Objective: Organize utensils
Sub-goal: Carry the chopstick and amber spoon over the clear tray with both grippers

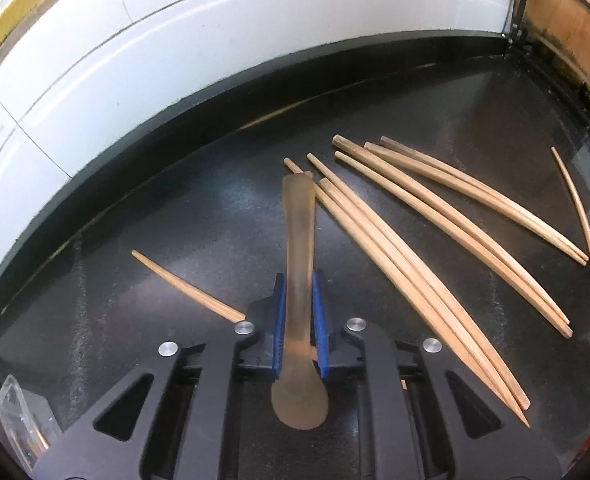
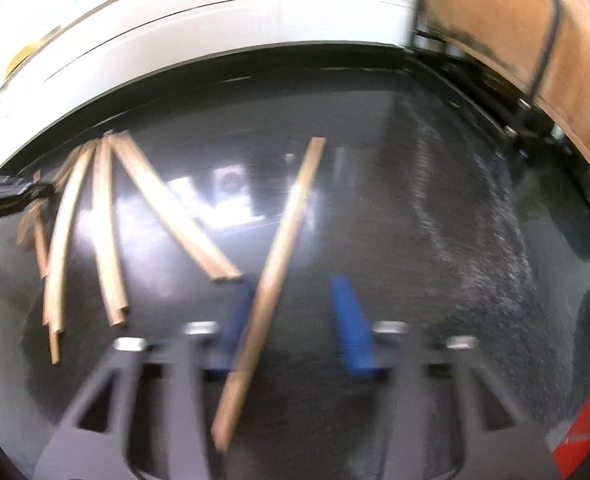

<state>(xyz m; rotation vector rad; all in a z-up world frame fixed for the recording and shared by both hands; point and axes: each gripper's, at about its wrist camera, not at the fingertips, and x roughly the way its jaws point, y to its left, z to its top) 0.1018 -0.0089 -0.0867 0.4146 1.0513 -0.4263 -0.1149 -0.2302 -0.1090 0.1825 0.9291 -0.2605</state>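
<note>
On the black tabletop (image 1: 155, 208) my left gripper (image 1: 298, 286) is shut on the handle of a translucent brown spoon (image 1: 300, 220); the bowl points back toward the camera. Several wooden chopsticks (image 1: 415, 280) lie fanned out to its right, and one chopstick (image 1: 187, 286) lies to its left. In the blurred right wrist view my right gripper (image 2: 293, 284) stands open, blue pads wide apart. A single chopstick (image 2: 271, 280) runs diagonally between them, close against the left pad (image 2: 235, 320); I cannot tell if it touches. The chopstick pile (image 2: 107, 240) lies to the left.
A white wall panel (image 1: 175, 60) borders the table at the back. A brown board with a black metal frame (image 1: 567, 32) stands at the back right corner. A clear plastic container (image 1: 15, 420) sits at the lower left. Something red (image 2: 583, 432) shows at the lower right.
</note>
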